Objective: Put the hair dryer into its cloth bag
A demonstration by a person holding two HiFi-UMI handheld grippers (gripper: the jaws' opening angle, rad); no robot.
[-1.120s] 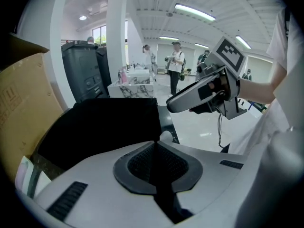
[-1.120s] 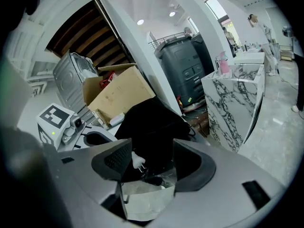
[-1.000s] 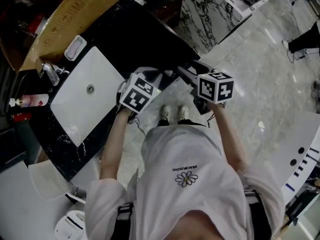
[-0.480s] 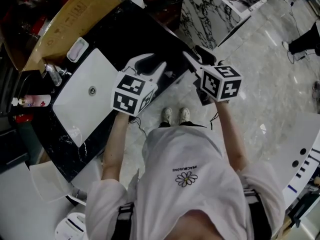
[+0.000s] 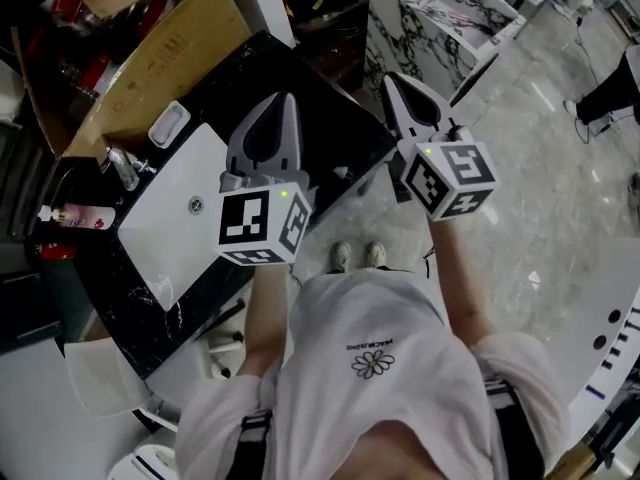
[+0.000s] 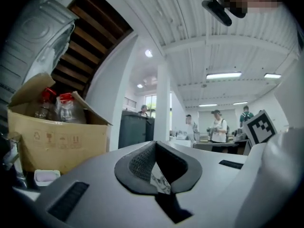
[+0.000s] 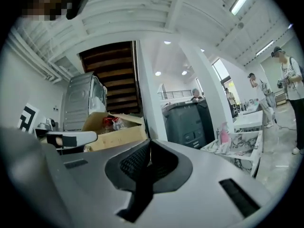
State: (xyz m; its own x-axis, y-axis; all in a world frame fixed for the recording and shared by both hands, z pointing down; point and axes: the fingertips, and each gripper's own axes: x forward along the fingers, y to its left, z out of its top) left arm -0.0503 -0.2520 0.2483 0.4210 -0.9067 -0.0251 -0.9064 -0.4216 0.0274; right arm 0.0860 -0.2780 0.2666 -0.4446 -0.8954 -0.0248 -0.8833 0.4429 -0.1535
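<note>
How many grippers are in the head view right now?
2. The left gripper hangs above the black counter beside the sink; the right gripper is alongside it. Both just closed, nothing between the jaws.

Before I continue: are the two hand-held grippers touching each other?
Apart. The head view shows black stone counter between the left hand-held gripper and the right hand-held gripper.

- Hair dryer: it cannot be made out in any of the 3 views. It is not between the closed jaws of the left gripper or the right gripper.
- Cloth bag: it also cannot be told apart. The left gripper, held high, covers much of the black counter.
- 1 small pale patch lies at the counter's front edge, just right of the left gripper's cube. It is too small to identify.
</note>
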